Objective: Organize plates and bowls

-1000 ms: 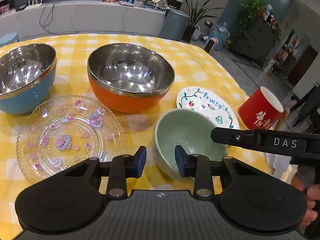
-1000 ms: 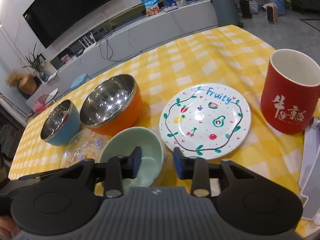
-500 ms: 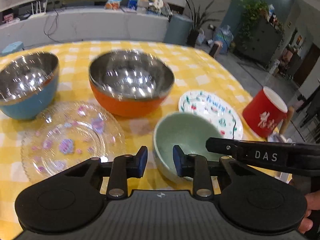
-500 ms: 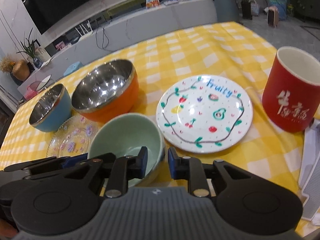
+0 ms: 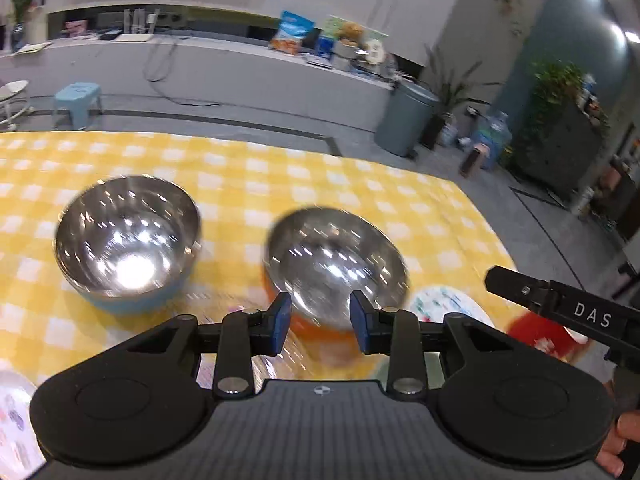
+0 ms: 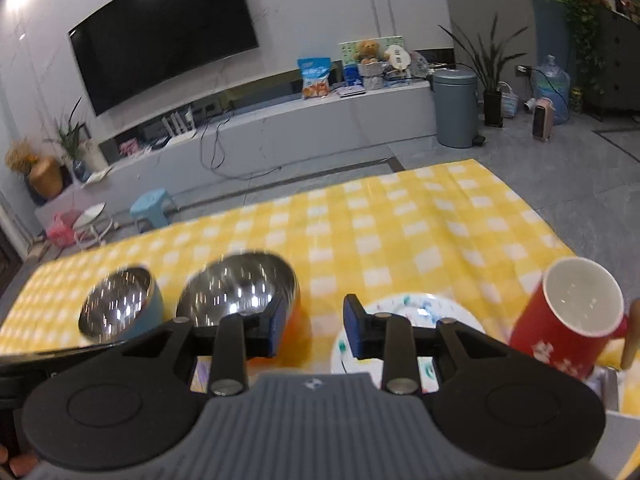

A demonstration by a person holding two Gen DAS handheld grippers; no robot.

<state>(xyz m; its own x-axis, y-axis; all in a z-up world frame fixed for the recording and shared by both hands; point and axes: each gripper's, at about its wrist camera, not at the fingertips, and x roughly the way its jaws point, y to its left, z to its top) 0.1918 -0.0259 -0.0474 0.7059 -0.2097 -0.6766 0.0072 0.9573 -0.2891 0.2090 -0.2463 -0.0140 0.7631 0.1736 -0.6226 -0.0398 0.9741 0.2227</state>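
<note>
My left gripper (image 5: 320, 322) hangs above the yellow checked table; its jaws are opening and nothing is between them. Past its tips stands the orange steel-lined bowl (image 5: 336, 268), with the blue steel-lined bowl (image 5: 124, 244) to its left. The white fruit-print plate (image 5: 444, 304) lies to the right, partly hidden. My right gripper (image 6: 310, 330) is also opening and empty, held above the gap between the orange bowl (image 6: 240, 292) and the white plate (image 6: 416, 312). The blue bowl (image 6: 120, 308) sits at the left. The grippers' bodies hide the green bowl.
A red mug (image 6: 572, 320) stands at the right beside the white plate. An edge of the patterned glass plate (image 5: 16, 420) shows at the bottom left. The table's far edge (image 6: 360, 184) drops to the floor, where a grey bin (image 6: 456, 108) and a blue stool (image 6: 152, 208) stand.
Both grippers have risen and tipped upward, so the room fills more of each view. The green bowl and most of the glass plate have slipped below the gripper bodies. Both jaws stand wider.
</note>
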